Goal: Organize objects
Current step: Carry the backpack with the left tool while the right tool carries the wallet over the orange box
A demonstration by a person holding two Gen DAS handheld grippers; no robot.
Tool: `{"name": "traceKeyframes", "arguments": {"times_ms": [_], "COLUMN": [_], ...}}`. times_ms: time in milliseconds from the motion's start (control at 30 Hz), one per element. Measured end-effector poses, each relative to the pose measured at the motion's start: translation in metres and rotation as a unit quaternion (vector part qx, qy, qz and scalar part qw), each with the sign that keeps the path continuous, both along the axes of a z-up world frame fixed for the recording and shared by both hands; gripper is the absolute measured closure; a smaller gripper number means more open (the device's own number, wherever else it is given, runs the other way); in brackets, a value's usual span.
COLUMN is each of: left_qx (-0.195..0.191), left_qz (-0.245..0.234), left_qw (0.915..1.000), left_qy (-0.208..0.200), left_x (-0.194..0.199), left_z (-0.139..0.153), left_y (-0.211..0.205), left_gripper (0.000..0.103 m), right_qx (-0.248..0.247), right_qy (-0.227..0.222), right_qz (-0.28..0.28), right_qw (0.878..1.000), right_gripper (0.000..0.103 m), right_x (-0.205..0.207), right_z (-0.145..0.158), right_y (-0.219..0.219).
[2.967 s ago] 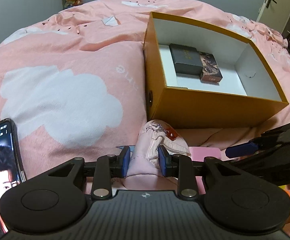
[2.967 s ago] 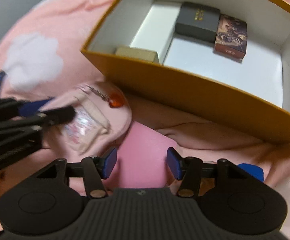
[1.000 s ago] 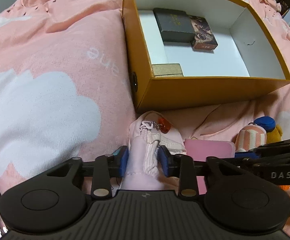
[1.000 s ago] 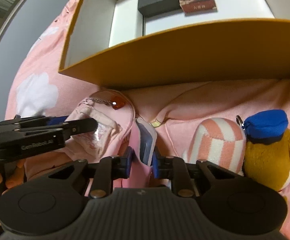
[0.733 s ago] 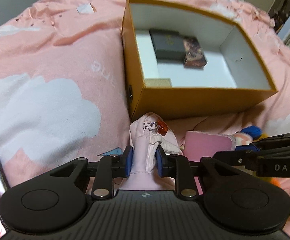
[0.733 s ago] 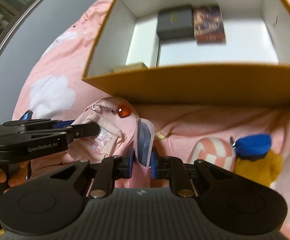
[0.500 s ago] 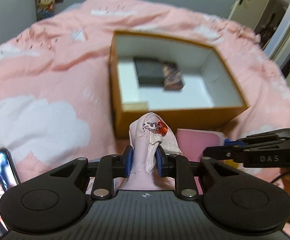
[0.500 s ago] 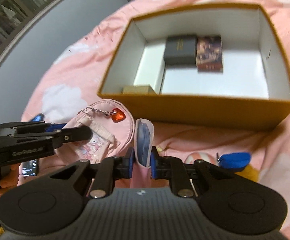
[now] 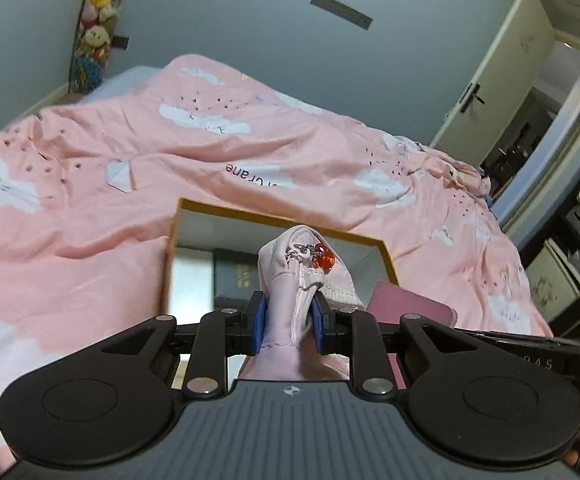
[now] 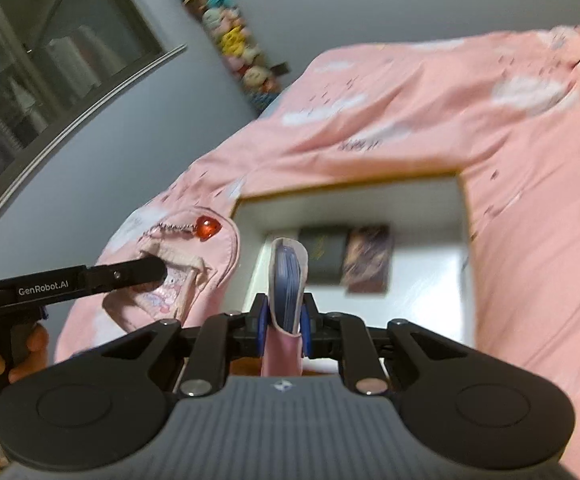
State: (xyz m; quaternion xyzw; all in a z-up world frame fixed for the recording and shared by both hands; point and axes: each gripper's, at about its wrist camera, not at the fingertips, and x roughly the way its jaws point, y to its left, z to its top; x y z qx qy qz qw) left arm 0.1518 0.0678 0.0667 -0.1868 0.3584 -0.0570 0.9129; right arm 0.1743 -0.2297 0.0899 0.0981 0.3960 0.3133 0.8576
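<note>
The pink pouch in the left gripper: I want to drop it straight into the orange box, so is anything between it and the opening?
Nothing visible blocks it. The pink pouch, held by the left gripper, hangs in front of the open orange box. The box holds a dark box and a card pack on its floor, with bare floor beside them.

Clamped at six o'clock between the right gripper [image 10: 284, 326]: a pink wallet [image 10: 287, 280], held on edge, blue lining showing. Beyond it at twelve o'clock, an open orange box [image 10: 463, 216] on a pink cloud-print duvet [image 10: 529, 128], holding a dark box [image 10: 323, 254] and a picture card pack [image 10: 367, 258] side by side. At nine o'clock, pinched by the left gripper [image 10: 152, 270]: a pink pouch [image 10: 194, 280] with a red heart charm [image 10: 206, 227].
</note>
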Motion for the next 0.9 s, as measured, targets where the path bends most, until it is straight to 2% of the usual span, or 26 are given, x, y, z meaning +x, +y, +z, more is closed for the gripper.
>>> {"name": "traceKeyframes", "arguments": {"times_ms": [167, 233, 333, 633, 900], "left_qx": [-0.001, -0.007, -0.009, 0.036, 0.063], "left_qz": [0.004, 0.01, 0.019, 0.031, 0.028], "left_qw": [0.999, 0.9974, 0.9965, 0.9961, 0.9951], "left_qy": [0.044, 0.071, 0.081, 0.074, 0.07], "left_x": [0.043, 0.055, 0.062, 0.065, 0.07], "left_z": [-0.042, -0.062, -0.078, -0.072, -0.07], "left_y": [-0.017, -0.018, -0.016, 0.0, 0.009], "left_gripper": [0.077, 0.077, 0.077, 0.077, 0.077], "right_qx": [-0.023, -0.029, -0.044, -0.033, -0.021], "right_qy": [0.001, 0.017, 0.046, 0.161, 0.214], "right_qz": [-0.024, -0.023, -0.013, 0.047, 0.081], "right_qw": [0.999, 0.999, 0.998, 0.985, 0.973], "right_gripper": [0.086, 0.086, 0.086, 0.086, 0.086], "right_x": [0.036, 0.05, 0.07, 0.115, 0.13], "right_z": [-0.013, -0.025, -0.045, -0.109, -0.137], "right_y": [-0.002, -0.003, 0.002, 0.037, 0.075]}}
